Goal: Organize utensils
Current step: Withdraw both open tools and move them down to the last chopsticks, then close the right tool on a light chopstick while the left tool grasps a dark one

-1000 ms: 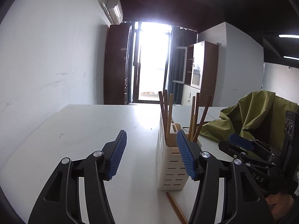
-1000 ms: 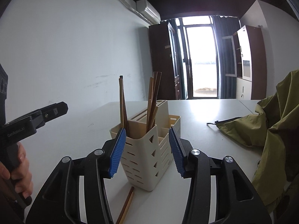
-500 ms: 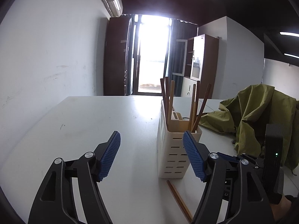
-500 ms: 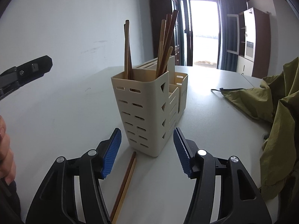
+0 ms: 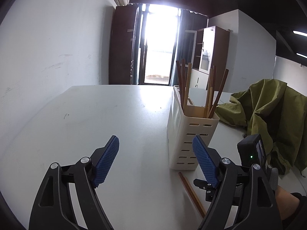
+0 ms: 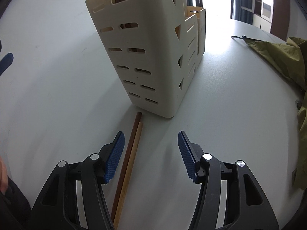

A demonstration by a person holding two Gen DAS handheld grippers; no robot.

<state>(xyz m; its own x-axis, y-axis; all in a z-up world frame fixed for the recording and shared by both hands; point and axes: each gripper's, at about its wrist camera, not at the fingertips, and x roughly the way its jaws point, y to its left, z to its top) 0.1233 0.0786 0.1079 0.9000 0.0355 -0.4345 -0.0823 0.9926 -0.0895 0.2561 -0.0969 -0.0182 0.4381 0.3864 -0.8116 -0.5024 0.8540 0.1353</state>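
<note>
A cream slotted utensil holder (image 5: 189,134) (image 6: 151,57) stands on the white table (image 5: 115,124) and holds several wooden chopsticks (image 5: 209,95). Two more chopsticks, one dark and one light (image 6: 130,163), lie side by side on the table in front of the holder; they also show in the left wrist view (image 5: 190,193). My right gripper (image 6: 151,153) is open and empty, low over the table, with the lying chopsticks just inside its left finger. My left gripper (image 5: 156,161) is open and empty, left of the holder.
An olive-green jacket (image 5: 268,115) (image 6: 284,57) lies heaped on the table's right side. A white wall runs along the left. Cabinets and a bright doorway (image 5: 159,48) stand beyond the table's far end.
My right gripper has tilted down and come close to the two chopsticks lying in front of the holder. My left gripper has drawn back and dipped a little.
</note>
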